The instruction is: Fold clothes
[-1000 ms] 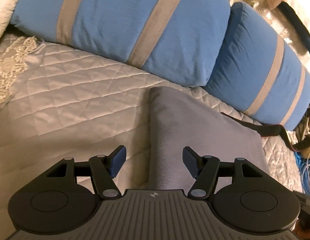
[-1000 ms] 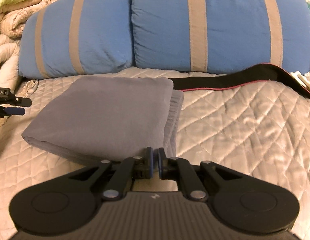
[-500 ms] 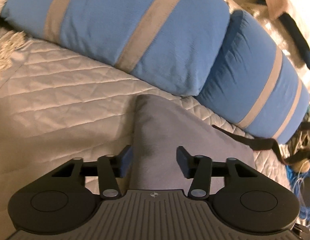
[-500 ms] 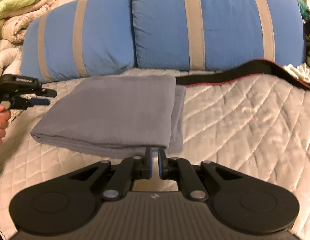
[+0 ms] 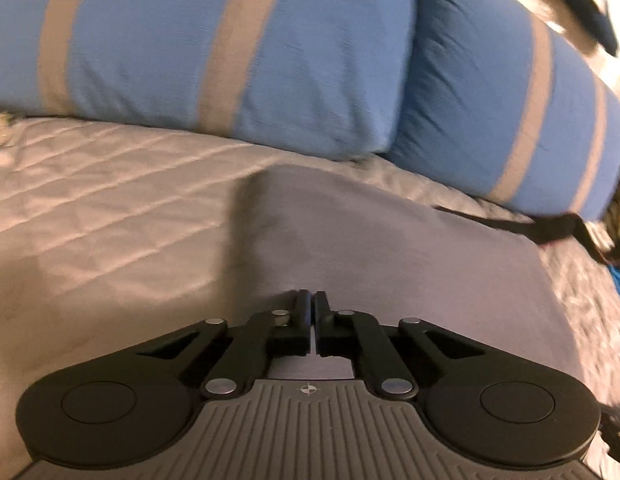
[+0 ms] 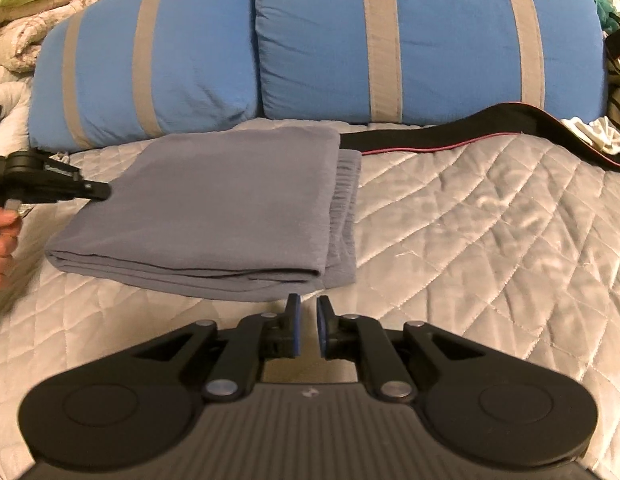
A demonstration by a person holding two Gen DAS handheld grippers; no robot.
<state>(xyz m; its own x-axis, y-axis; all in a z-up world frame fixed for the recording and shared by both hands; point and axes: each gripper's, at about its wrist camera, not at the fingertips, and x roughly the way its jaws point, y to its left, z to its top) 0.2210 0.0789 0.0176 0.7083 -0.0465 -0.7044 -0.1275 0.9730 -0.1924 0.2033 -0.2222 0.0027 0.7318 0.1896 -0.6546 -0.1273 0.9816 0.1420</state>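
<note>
A grey garment [image 6: 214, 200] lies folded into a thick rectangle on the quilted bedspread [image 6: 490, 220], its ribbed waistband sticking out at the right side. My right gripper [image 6: 308, 304] hovers just short of the garment's near right corner. Its jaws are opening, with a narrow gap and nothing between them. In the left wrist view my left gripper [image 5: 309, 298] is shut, its tips low over the grey garment [image 5: 370, 248]. In the right wrist view the left gripper [image 6: 100, 191] reaches the garment's left edge. I see no cloth pinched in it.
Two blue pillows with tan stripes [image 6: 430, 40] line the back of the bed, close behind the garment. A black strap [image 6: 490, 128] runs along the right pillow's base. Rumpled bedding [image 6: 30, 20] is piled at the far left, and a person's hand [image 6: 0, 240] holds the left gripper.
The left gripper's jaws have gone from wide apart to shut while it sank toward the garment. The right gripper's jaws have parted slightly, and it has stayed by the near corner.
</note>
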